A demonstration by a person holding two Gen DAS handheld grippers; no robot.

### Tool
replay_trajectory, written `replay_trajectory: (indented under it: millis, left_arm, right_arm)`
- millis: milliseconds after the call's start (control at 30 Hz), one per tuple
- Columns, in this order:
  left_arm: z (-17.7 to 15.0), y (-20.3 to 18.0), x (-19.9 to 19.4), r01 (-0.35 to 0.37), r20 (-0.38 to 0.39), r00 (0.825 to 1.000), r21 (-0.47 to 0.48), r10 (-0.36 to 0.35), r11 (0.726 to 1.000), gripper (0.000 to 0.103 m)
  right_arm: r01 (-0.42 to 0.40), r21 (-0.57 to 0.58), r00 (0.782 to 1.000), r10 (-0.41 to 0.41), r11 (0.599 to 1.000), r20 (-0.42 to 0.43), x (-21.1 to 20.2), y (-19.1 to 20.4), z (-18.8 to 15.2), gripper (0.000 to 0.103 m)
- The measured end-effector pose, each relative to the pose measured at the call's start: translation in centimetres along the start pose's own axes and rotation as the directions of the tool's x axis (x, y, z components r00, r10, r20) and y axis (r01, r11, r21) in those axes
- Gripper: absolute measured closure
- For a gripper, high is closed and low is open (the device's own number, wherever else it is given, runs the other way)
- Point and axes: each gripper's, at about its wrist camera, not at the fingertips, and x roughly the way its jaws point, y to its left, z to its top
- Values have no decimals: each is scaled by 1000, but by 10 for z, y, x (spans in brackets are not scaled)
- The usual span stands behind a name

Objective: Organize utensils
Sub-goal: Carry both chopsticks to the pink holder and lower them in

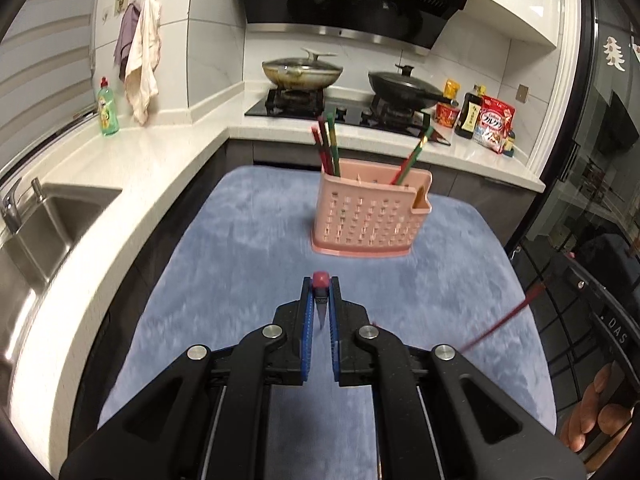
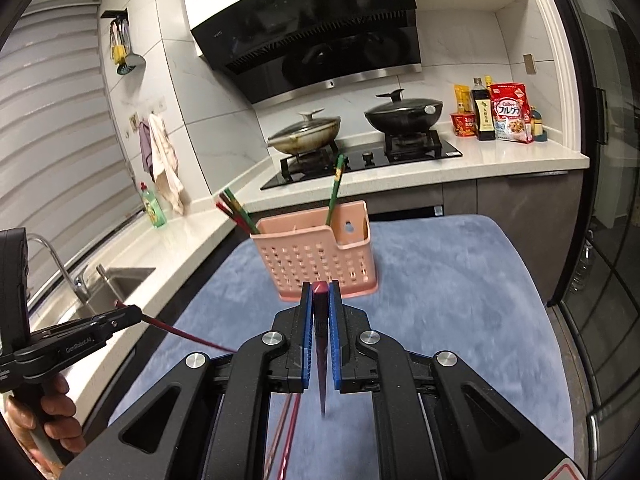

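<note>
A pink perforated utensil holder [image 1: 370,216] stands on the blue mat [image 1: 240,272] and holds several red and green chopsticks [image 1: 329,144]. It also shows in the right wrist view [image 2: 316,258]. My left gripper [image 1: 321,292] is shut on a red chopstick [image 1: 321,280], held end-on, short of the holder. My right gripper [image 2: 321,296] is shut on another dark red chopstick [image 2: 321,344], just in front of the holder. The left gripper [image 2: 132,314] with its chopstick [image 2: 180,334] shows at the left of the right wrist view. More chopsticks [image 2: 286,436] lie on the mat below my right gripper.
A white counter [image 1: 132,184] wraps the left and back, with a sink [image 1: 44,232], a green soap bottle [image 1: 107,110], a stove with two lidded pans [image 1: 302,70], and food packets [image 1: 494,122]. A glass door [image 1: 600,184] is at the right.
</note>
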Motion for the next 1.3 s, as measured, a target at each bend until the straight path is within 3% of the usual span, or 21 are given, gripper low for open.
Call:
replay_trajectory:
  millis: [267, 467, 700, 833, 1000, 1300]
  left_arm:
    - [54, -9, 5, 8, 70, 997, 22, -9, 1000, 96]
    - [105, -19, 1, 56, 140, 989, 12, -57, 998, 96]
    - [170, -39, -1, 69, 291, 954, 20, -72, 997, 96]
    - [192, -45, 15, 64, 341, 938, 15, -65, 998, 96]
    - [202, -46, 53, 29, 296, 955, 7, -30, 1000, 96]
    - [183, -34, 107, 5, 208, 978, -7, -3, 1000, 96]
  right_arm:
    - [-61, 26, 997, 60, 998, 45, 22, -4, 48, 96]
    - [-113, 59, 988, 106, 992, 110, 43, -7, 99, 96]
    - [-110, 59, 973, 95, 992, 209, 69, -1, 156, 96]
    - [-108, 58, 966, 91, 992, 241, 88, 2, 176, 96]
    - [-80, 55, 971, 66, 995, 230, 121, 2, 181, 96]
    - [-59, 89, 992, 48, 994, 118, 176, -13, 154, 96]
